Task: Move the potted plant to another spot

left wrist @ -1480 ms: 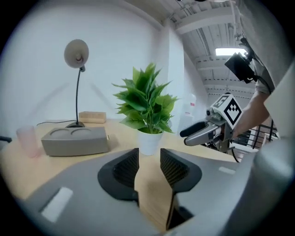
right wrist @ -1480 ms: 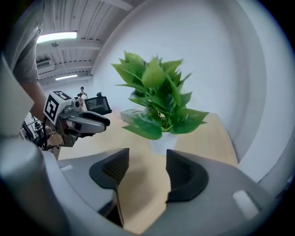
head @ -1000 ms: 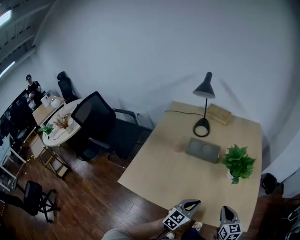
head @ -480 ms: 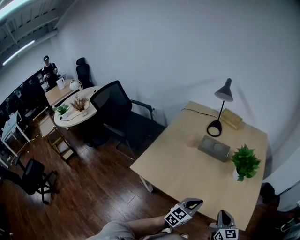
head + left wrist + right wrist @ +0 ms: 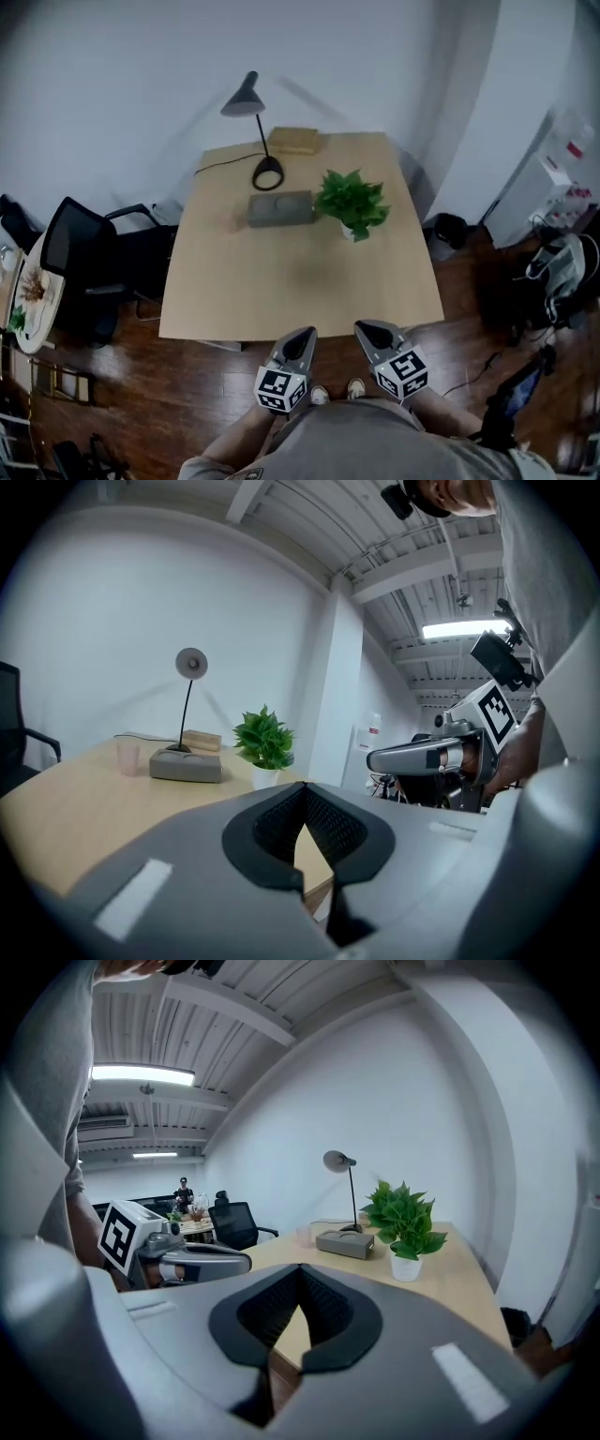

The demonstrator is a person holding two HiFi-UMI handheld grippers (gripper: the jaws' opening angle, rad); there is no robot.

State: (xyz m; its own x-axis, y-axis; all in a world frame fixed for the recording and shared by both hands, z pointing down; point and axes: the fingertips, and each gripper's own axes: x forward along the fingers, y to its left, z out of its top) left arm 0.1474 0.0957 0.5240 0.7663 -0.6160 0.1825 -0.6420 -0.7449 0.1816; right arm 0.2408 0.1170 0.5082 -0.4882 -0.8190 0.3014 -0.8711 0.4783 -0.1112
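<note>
Currently the potted plant (image 5: 352, 202) stands upright on the table (image 5: 300, 281), toward its far right, just beside a grey block (image 5: 280, 208). I see my left gripper (image 5: 302, 337) and right gripper (image 5: 367, 330) fully closed and empty at the near edge, well apart from the plant.

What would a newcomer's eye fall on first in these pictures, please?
The leafy green plant in its white pot stands out on the pale wooden table, right of a grey rectangular block and a black desk lamp. Nearer, the left gripper and right gripper hover shut, empty.
</note>
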